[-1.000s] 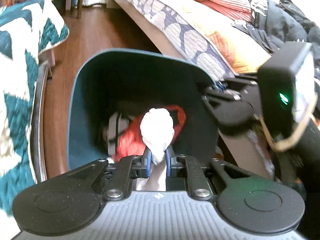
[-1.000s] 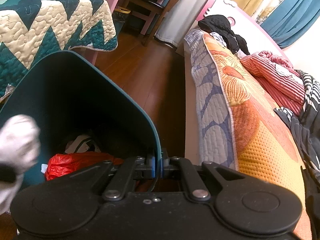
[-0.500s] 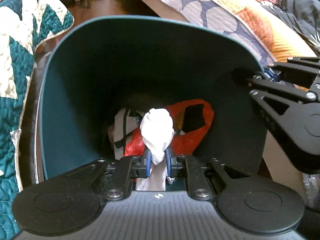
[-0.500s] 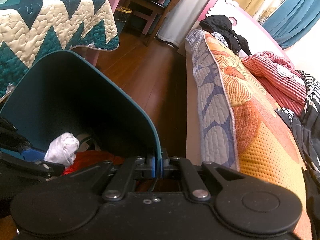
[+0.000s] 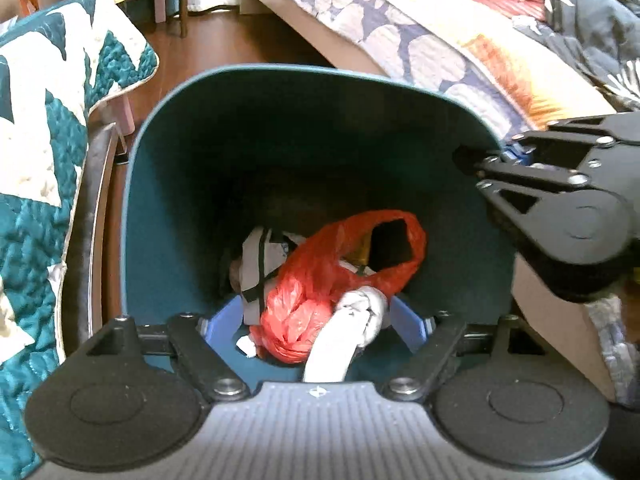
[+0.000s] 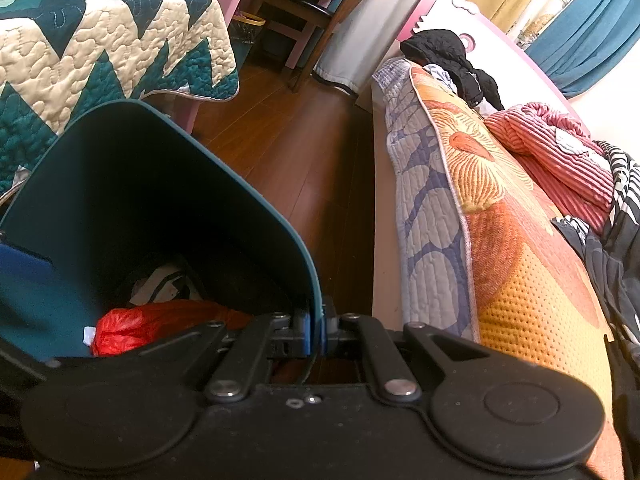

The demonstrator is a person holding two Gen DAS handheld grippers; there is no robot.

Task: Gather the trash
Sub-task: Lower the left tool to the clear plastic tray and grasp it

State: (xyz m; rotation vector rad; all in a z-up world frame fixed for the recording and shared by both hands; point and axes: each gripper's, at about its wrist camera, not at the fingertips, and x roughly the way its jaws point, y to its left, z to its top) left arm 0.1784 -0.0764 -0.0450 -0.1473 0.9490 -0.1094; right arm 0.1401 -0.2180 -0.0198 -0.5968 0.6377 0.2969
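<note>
Keep left tool (image 5: 316, 326) spreading over bin (image 5: 160, 200) so freed white wad (image 5: 352, 320) drops onto red bag (image 5: 320, 276); hold right tool (image 6: 316, 330) clamped tight on rim.

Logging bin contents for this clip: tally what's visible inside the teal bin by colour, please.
Red: 1, plastic bag
White or grey: 2, white wad between the opening left fingers, and grey-white item with black stripe
Total: 3 visible in the bin; anything beneath is hidden.
</note>
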